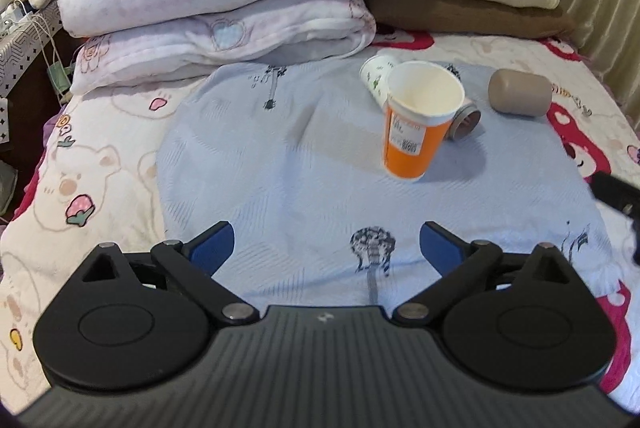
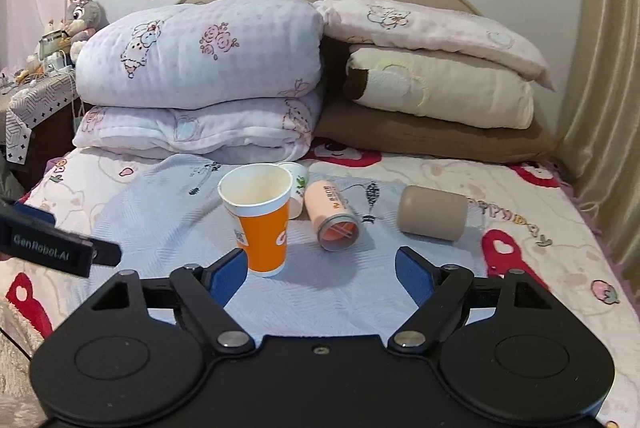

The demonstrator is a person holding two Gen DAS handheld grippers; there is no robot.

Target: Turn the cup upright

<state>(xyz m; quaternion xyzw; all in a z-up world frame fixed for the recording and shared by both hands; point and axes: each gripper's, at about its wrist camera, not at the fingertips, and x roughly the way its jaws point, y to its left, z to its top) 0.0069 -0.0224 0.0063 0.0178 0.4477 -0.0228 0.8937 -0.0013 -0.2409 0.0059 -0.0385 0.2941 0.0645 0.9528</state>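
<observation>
An orange and white paper cup [image 1: 418, 119] stands upright on the light blue cloth [image 1: 280, 155], mouth up; it also shows in the right wrist view [image 2: 262, 218]. Behind it a white paper cup with green print [image 1: 376, 77] [image 2: 298, 183] lies on its side. A pink tumbler [image 2: 332, 216] lies on its side, open end toward me, partly hidden in the left wrist view [image 1: 466, 117]. A beige cup [image 1: 518, 91] [image 2: 432, 214] lies on its side to the right. My left gripper [image 1: 326, 248] is open and empty, short of the cups. My right gripper [image 2: 320, 270] is open and empty, its left finger just before the orange cup.
Folded quilts [image 2: 200, 75] and pillows [image 2: 432, 83] are stacked at the head of the bed. A nightstand [image 2: 36, 107] with a plush toy [image 2: 82, 7] stands at the left. A curtain [image 2: 600, 107] hangs at the right. The left gripper's body [image 2: 48, 244] shows in the right wrist view.
</observation>
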